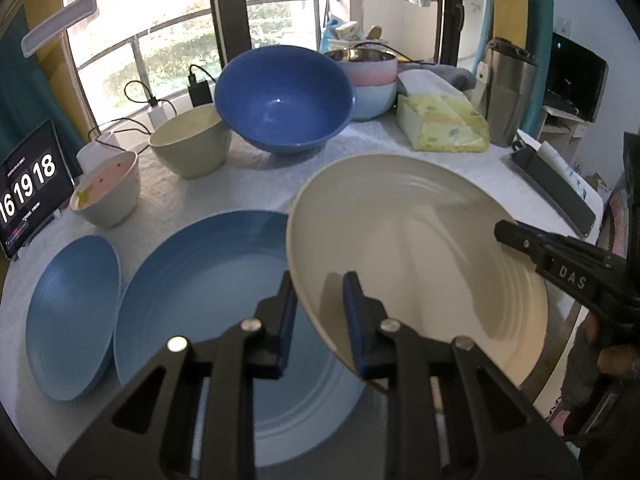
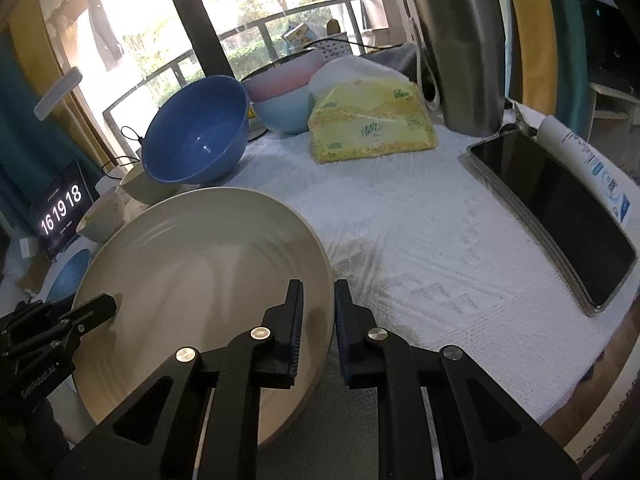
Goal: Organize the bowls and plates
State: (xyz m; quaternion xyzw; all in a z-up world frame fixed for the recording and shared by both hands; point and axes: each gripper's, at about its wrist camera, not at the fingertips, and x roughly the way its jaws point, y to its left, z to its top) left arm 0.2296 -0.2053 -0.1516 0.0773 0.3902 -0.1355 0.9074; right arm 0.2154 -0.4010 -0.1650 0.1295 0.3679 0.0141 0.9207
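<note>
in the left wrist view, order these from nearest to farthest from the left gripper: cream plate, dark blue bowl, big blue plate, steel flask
From the left gripper:
1. cream plate, clamped at its rim
2. big blue plate, just below
3. dark blue bowl, mid-table
4. steel flask, far right

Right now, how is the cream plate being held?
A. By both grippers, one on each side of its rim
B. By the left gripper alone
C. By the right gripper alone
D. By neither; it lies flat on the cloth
A: the left gripper clamps the near-left rim of the cream plate, and the right gripper clamps its opposite rim, the plate tilted above the large blue plate.
</note>
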